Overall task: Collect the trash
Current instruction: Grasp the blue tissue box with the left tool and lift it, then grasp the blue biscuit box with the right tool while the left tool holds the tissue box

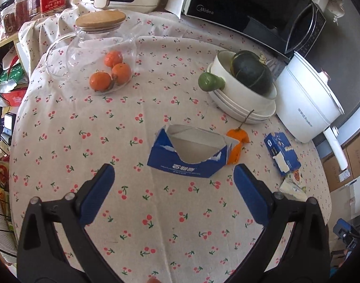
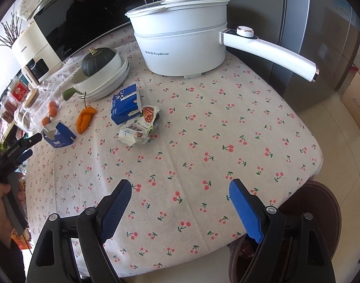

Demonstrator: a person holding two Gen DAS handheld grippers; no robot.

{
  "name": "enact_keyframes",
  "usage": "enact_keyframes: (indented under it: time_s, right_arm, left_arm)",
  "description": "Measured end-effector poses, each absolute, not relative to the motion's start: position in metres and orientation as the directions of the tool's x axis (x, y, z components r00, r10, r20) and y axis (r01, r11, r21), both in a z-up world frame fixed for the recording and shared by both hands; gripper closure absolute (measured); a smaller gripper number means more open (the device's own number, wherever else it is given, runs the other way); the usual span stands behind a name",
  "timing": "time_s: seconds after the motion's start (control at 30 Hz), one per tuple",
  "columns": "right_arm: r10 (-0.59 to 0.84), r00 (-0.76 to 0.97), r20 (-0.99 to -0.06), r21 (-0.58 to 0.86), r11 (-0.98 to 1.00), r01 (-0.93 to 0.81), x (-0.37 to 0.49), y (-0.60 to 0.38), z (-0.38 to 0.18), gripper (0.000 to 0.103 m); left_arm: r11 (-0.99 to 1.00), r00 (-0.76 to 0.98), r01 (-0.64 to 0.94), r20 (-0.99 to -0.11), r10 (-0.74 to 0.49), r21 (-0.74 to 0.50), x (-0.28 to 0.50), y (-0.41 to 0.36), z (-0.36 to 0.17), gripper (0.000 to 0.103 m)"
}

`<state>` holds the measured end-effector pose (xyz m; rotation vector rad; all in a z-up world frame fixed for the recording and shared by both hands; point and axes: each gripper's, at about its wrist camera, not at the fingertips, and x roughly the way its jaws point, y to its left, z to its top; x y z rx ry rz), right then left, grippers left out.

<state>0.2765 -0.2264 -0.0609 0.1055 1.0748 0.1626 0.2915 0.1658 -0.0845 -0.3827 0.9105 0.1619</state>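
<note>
A torn blue carton (image 1: 187, 155) lies on the cherry-print tablecloth just ahead of my open, empty left gripper (image 1: 174, 172). It also shows in the right wrist view (image 2: 58, 135). An orange peel (image 1: 236, 145) lies at its right; it also shows in the right wrist view (image 2: 85, 119). A second blue box (image 2: 125, 105) and a crumpled snack wrapper (image 2: 139, 127) lie mid-table, far ahead and left of my open, empty right gripper (image 2: 180, 188). The left gripper (image 2: 26, 147) shows at the left edge there.
A white electric pot (image 2: 182, 40) with a long handle stands at the back. Stacked white bowls (image 1: 241, 99) hold a dark green squash (image 1: 250, 70). A glass pitcher (image 1: 95, 47) and three oranges (image 1: 111, 70) stand back left. A brown bin (image 2: 316, 212) stands below the table's right edge.
</note>
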Motion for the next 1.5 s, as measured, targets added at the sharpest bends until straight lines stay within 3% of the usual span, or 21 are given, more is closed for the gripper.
enact_keyframes:
  time_s: [0.07,0.4,0.47,0.67,0.93,1.17,1.27,1.33,1.5]
  right_arm:
    - [0.177,0.465,-0.868,0.162,0.984,-0.071,0.279,-0.23,-0.062,0.017]
    - [0.147,0.44,-0.886,0.118,0.989,-0.092,0.289,-0.221,-0.078,0.017]
    - [0.147,0.436,-0.888,0.105,0.987,-0.121,0.288,-0.215,-0.08,0.017]
    - [0.175,0.457,-0.872,0.104,0.979,-0.178,0.309,-0.189,-0.077,0.017]
    - [0.218,0.473,-0.853,0.072,0.949,-0.308,0.371,-0.113,-0.089,0.017]
    - [0.122,0.488,-0.864,-0.059,0.939,-0.338,0.413,-0.073,-0.118,0.017]
    - [0.106,0.492,-0.864,-0.076,0.939,-0.335,0.422,-0.065,-0.125,0.023]
    - [0.118,0.49,-0.864,-0.069,0.936,-0.346,0.423,-0.061,-0.127,0.043]
    - [0.14,0.498,-0.856,-0.059,0.93,-0.362,0.411,-0.06,-0.116,0.044]
  left_arm:
    - [0.907,0.608,-0.304,-0.792,-0.049,-0.29,0.298,0.172,-0.094,0.018]
    - [0.909,0.627,-0.302,-0.778,-0.038,-0.288,0.32,0.181,-0.113,0.048]
    - [0.916,0.621,-0.281,-0.782,-0.055,-0.288,0.323,0.179,-0.114,0.067]
    - [0.931,0.613,-0.268,-0.79,-0.034,-0.248,0.311,0.176,-0.107,0.067]
    - [0.904,0.621,-0.309,-0.783,-0.046,-0.297,0.273,0.199,-0.089,0.067]
    - [0.914,0.6,-0.311,-0.799,-0.024,-0.261,0.253,0.215,-0.09,0.067]
    - [0.908,0.585,-0.328,-0.811,-0.023,-0.262,0.251,0.218,-0.094,0.067]
    - [0.901,0.582,-0.337,-0.813,-0.029,-0.273,0.25,0.219,-0.094,0.067]
    - [0.901,0.595,-0.321,-0.802,-0.048,-0.291,0.249,0.208,-0.086,0.067]
